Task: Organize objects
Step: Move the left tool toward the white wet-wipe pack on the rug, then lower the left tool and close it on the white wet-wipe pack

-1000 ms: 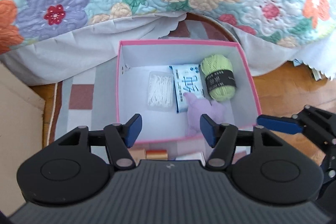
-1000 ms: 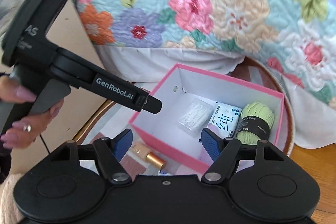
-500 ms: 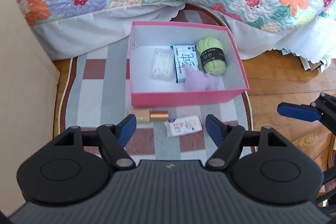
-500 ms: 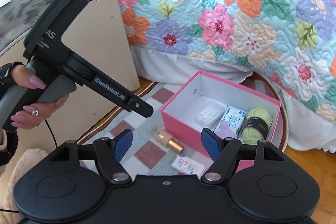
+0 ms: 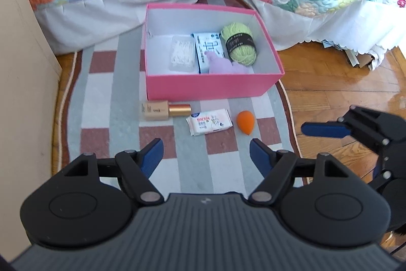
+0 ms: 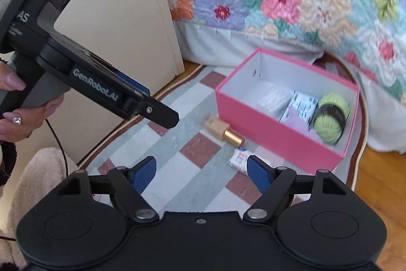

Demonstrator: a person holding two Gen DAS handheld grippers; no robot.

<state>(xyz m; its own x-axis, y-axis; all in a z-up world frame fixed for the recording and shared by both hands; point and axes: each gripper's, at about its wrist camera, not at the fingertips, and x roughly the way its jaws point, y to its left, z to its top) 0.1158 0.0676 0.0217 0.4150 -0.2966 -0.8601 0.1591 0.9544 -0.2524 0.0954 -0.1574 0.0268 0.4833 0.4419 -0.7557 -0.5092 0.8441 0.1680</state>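
Both your left gripper (image 5: pixel 206 153) and right gripper (image 6: pixel 201 170) have just been opening, fingers released, nothing between. Orange sponge (image 5: pixel 245 121) sits on the rug (image 5: pixel 111 103) near the pink box (image 5: pixel 213 88)'s front wall. Likely soft, light; pinch its fat middle.

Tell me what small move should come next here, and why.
Probably lower the left gripper toward the tissue pack. Both grippers' jaws have just been opening with nothing between them, and the pack, bottle and orange sponge lie on the rug outside the pink box.
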